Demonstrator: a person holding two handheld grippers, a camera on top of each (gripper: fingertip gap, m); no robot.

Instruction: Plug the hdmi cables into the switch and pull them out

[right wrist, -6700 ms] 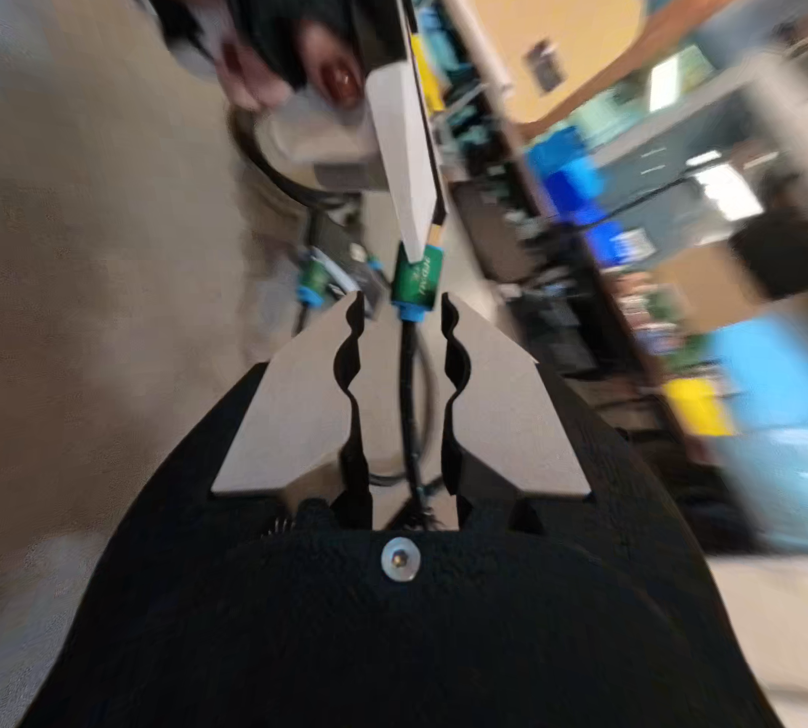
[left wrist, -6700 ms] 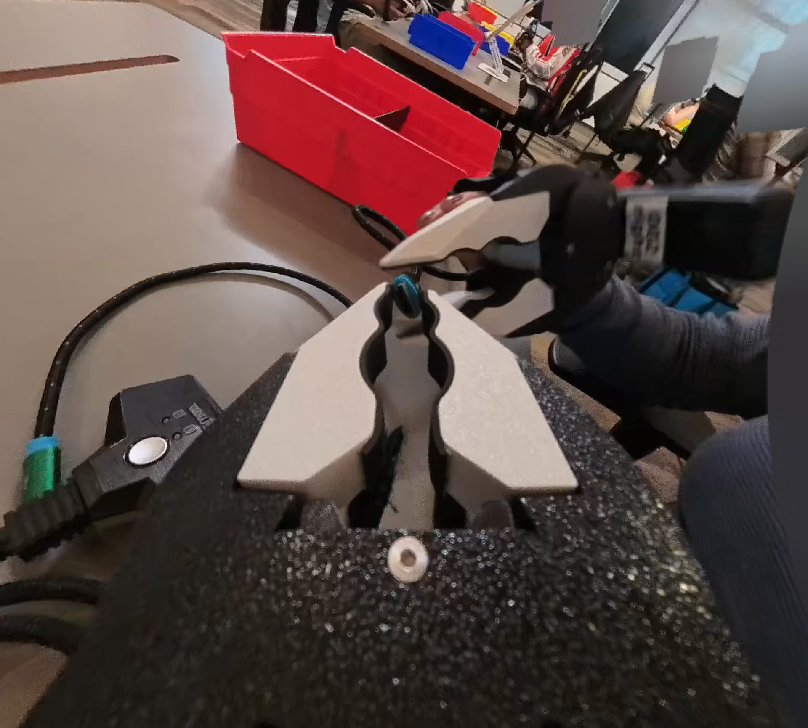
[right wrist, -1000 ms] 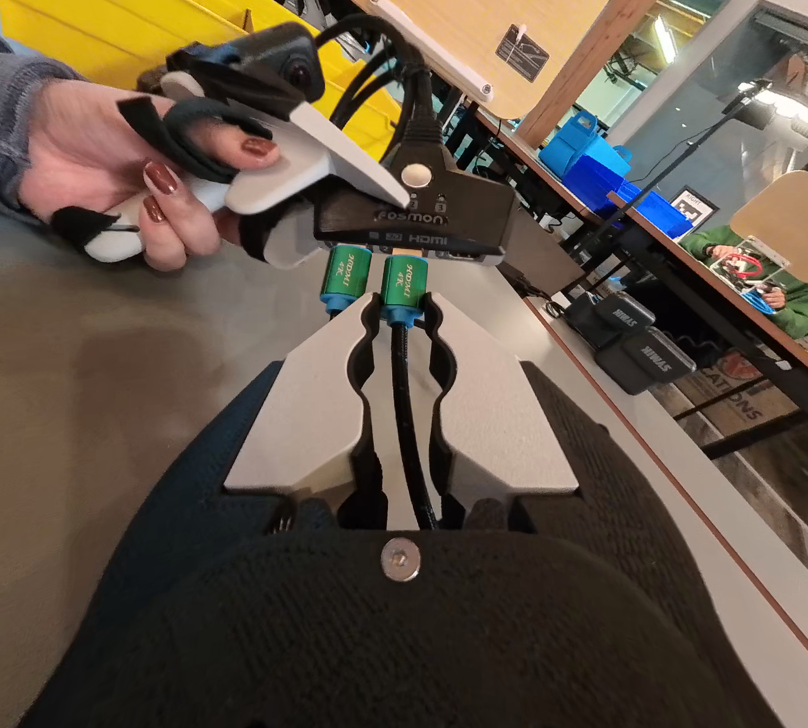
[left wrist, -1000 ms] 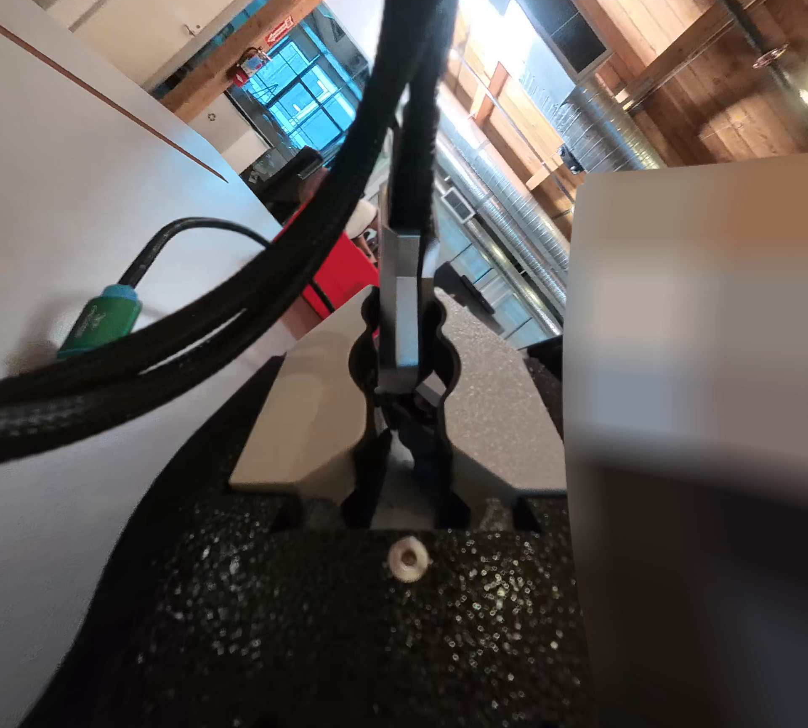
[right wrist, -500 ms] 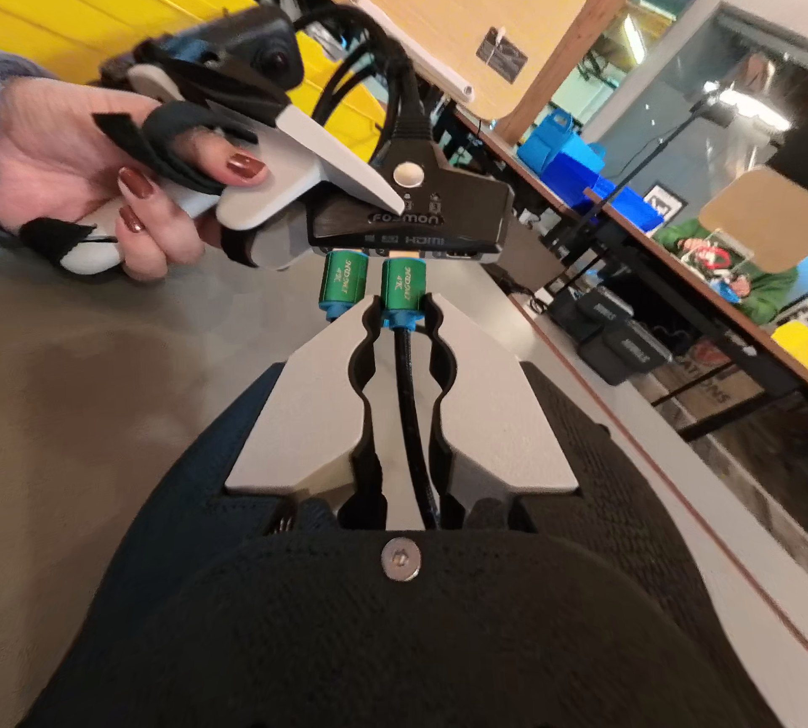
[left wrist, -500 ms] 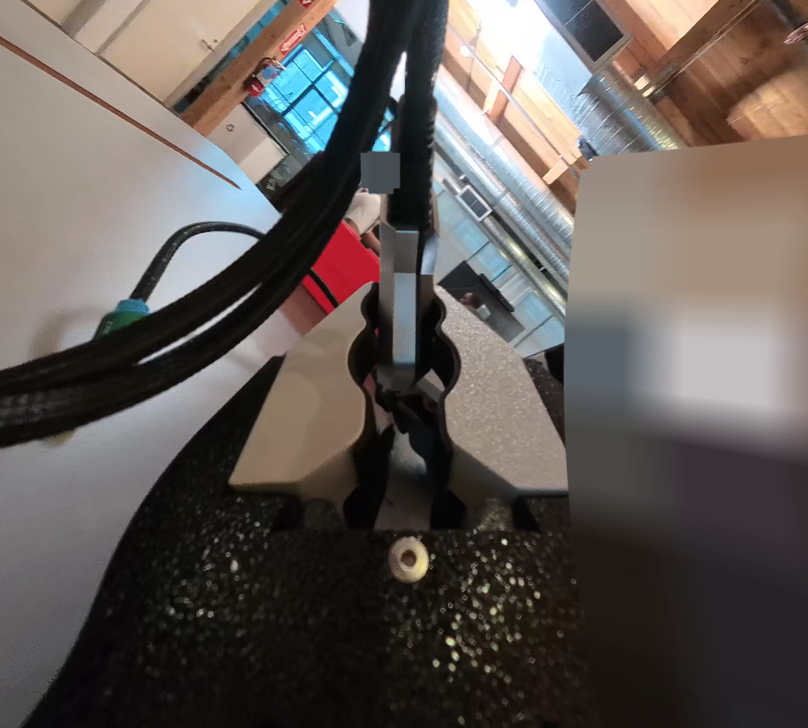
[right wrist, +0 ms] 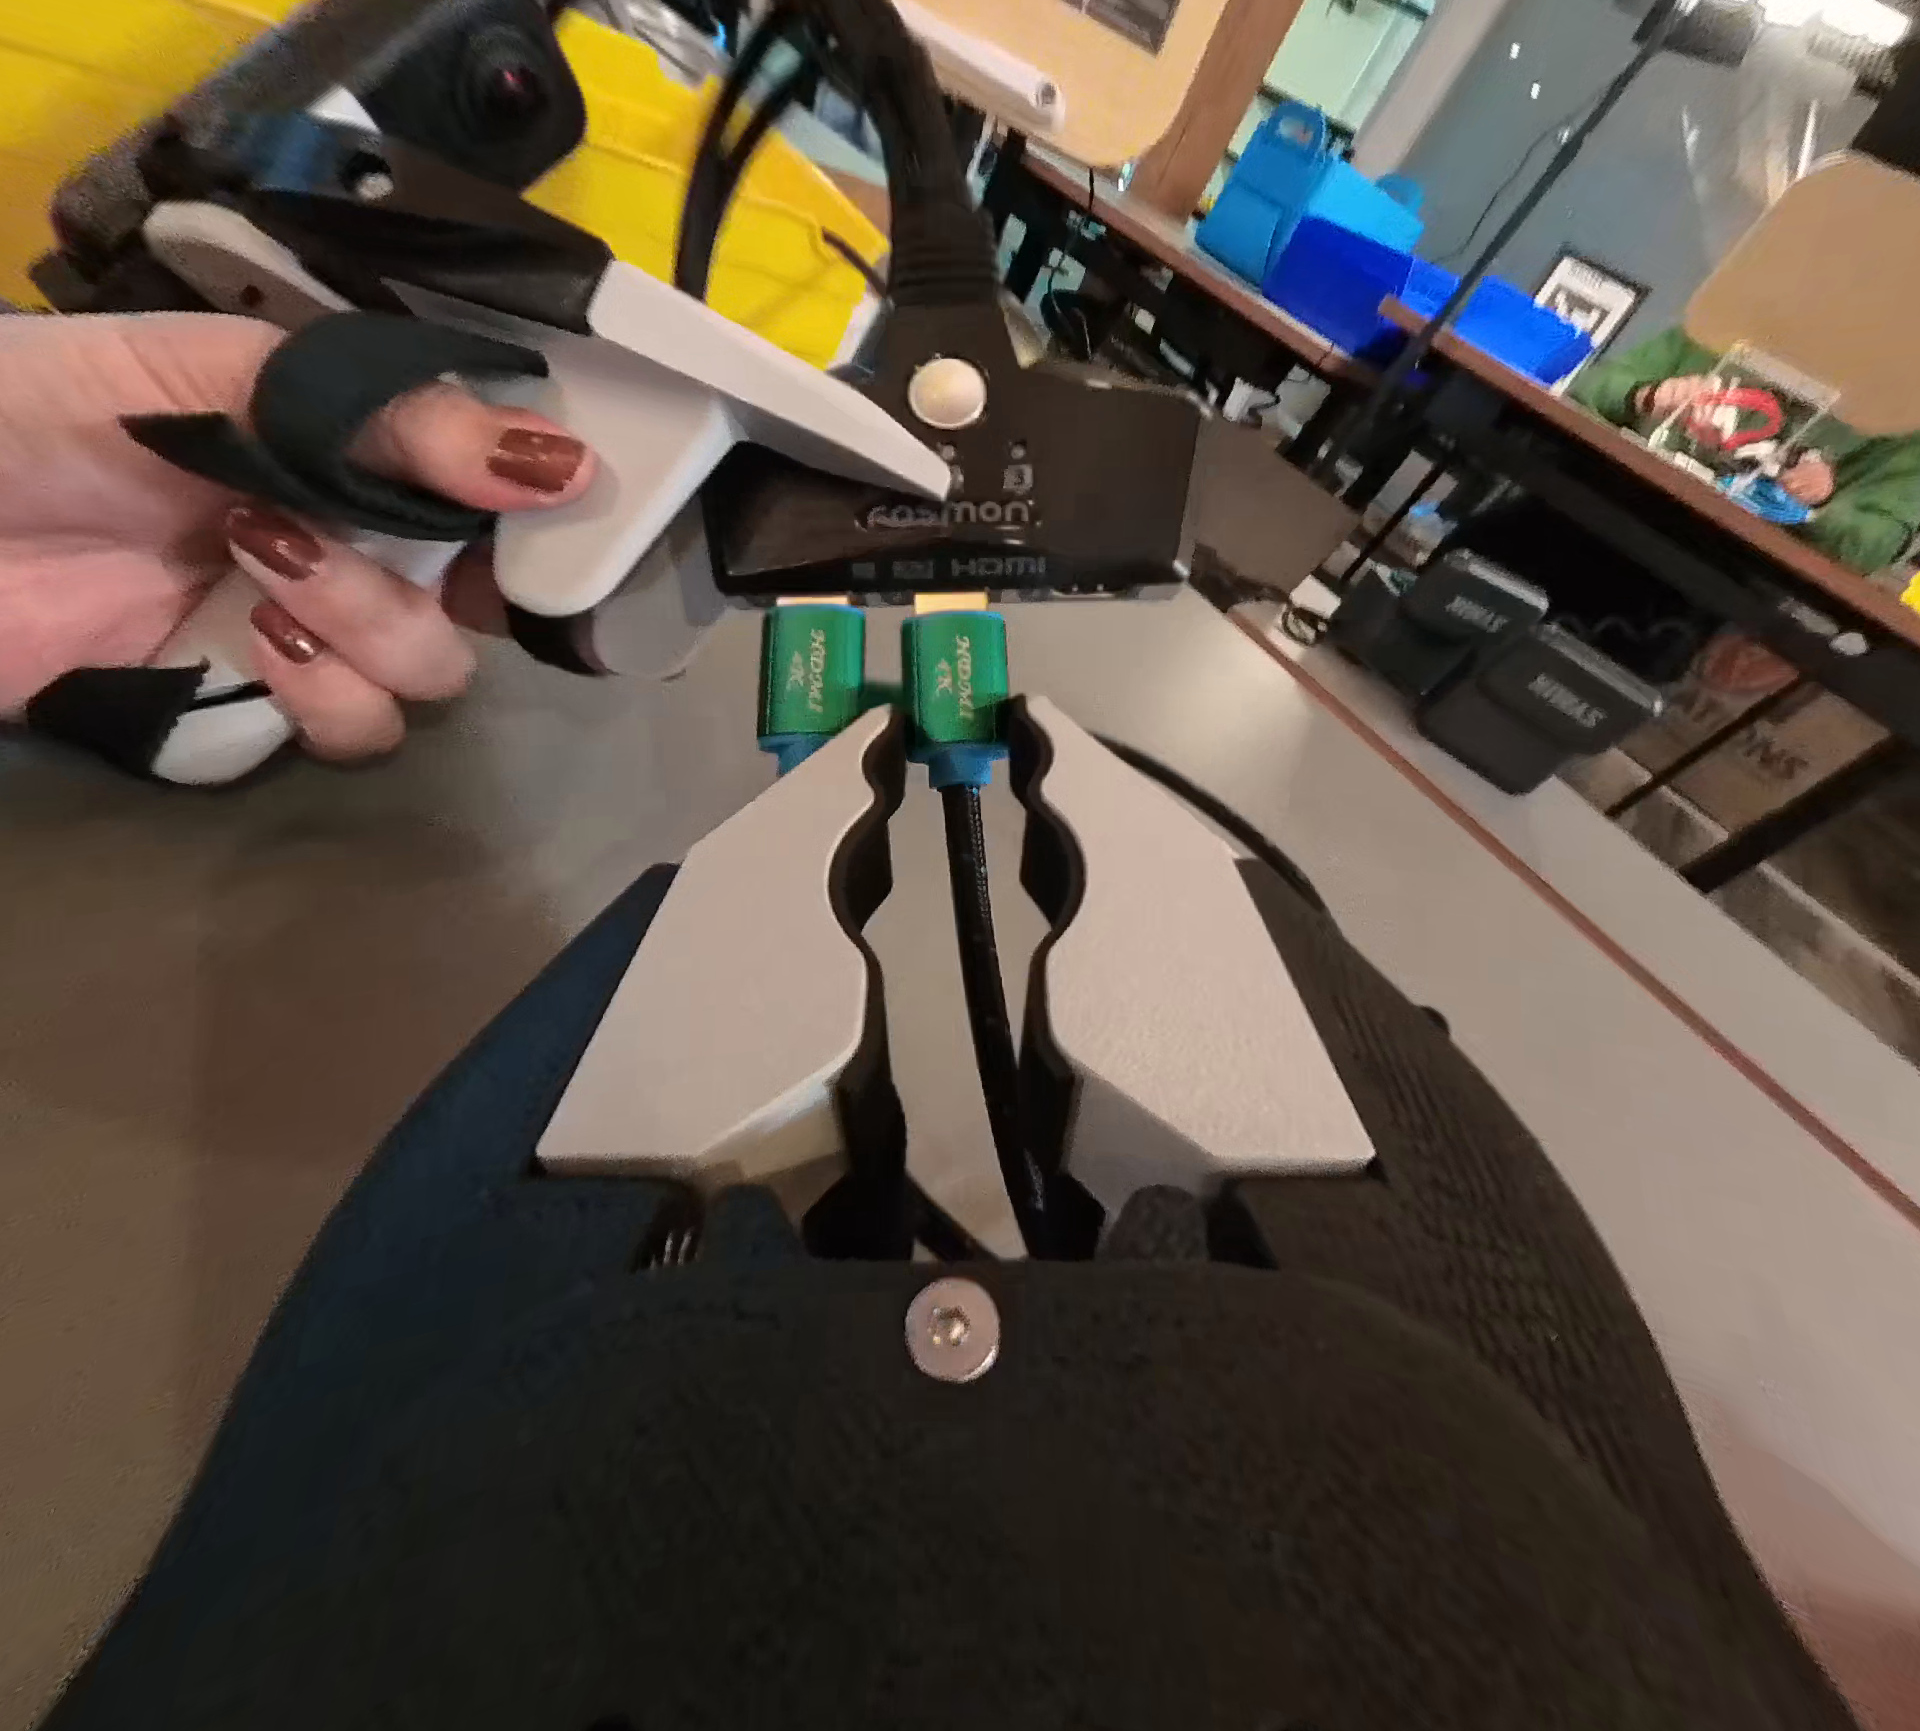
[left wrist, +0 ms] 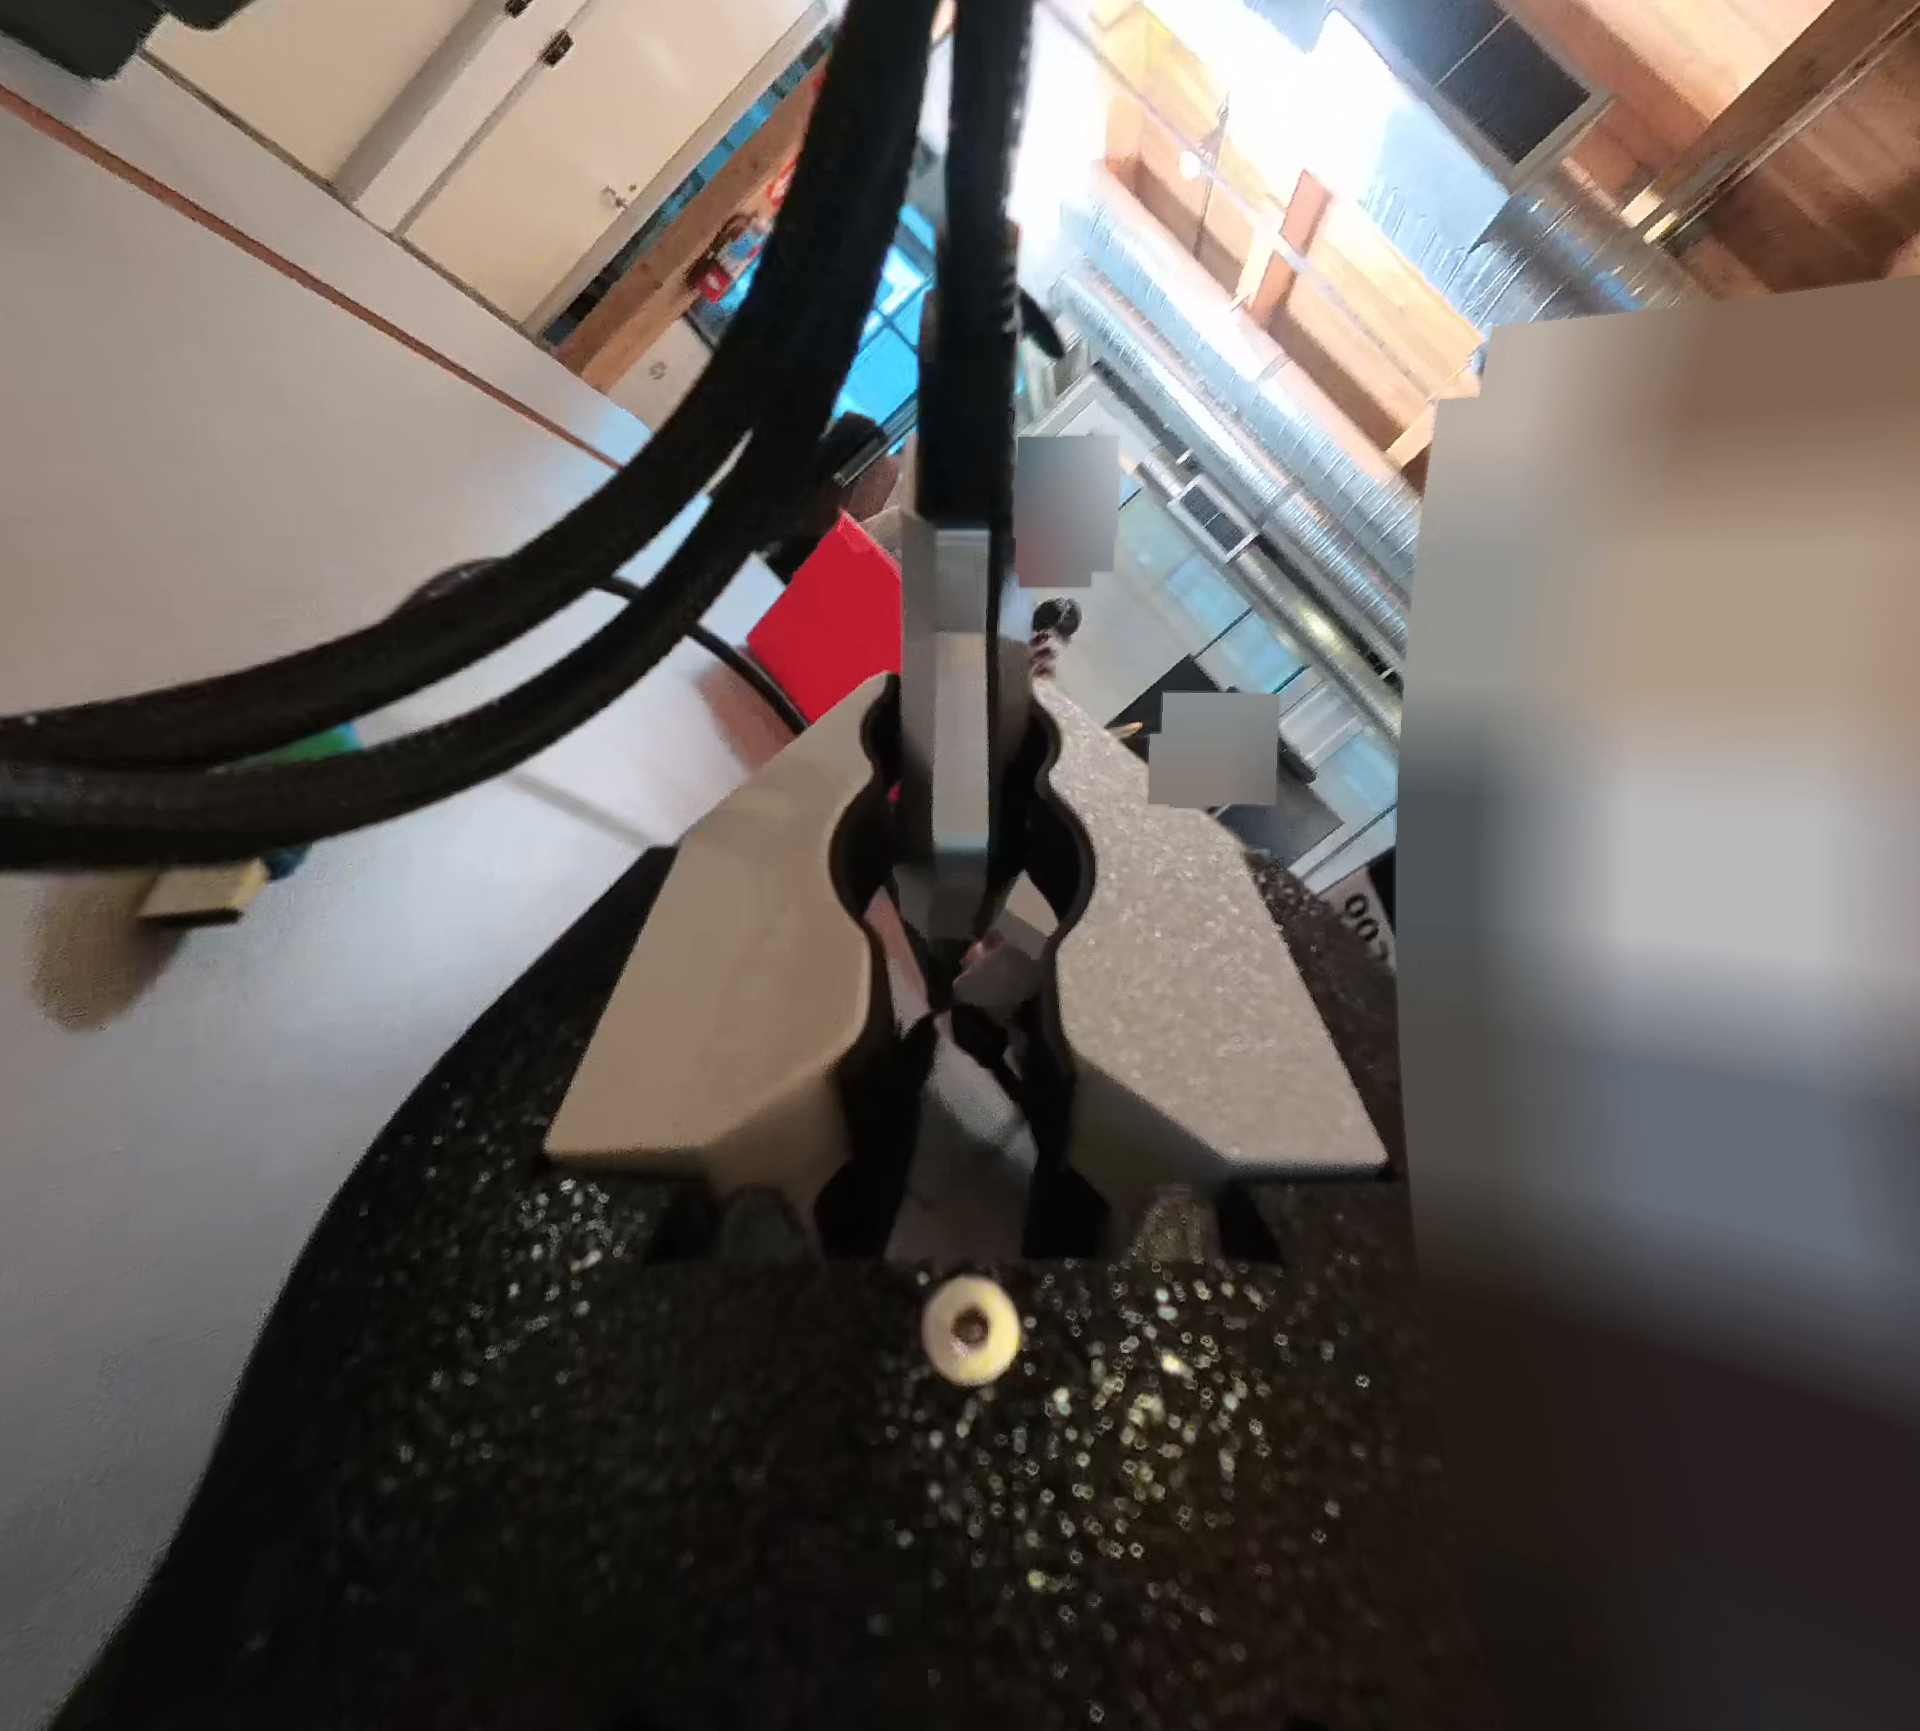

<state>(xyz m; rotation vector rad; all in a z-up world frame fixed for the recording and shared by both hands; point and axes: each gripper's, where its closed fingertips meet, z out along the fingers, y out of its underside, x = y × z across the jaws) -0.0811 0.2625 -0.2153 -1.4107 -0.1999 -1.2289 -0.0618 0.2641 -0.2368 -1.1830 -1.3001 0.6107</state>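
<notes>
Now the left tongs (right wrist: 831, 455) clamp the black HDMI switch (right wrist: 1039, 476) above the counter (right wrist: 260, 954). Right tongs (right wrist: 951, 725) pinch the middle green plug (right wrist: 954, 673), gold tip partly showing. Pull straight along the port, without twisting; 1 neighbouring plug (right wrist: 810, 673) sits just beside.

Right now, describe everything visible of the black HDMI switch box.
The black HDMI switch box is a flat, glossy plastic block held above the grey table, clamped at one end by the left gripper. A round silver button sits on top; a thick black cable leaves its far side. Two green metal plugs sit in its near ports, gold showing; a third port is empty.
</notes>
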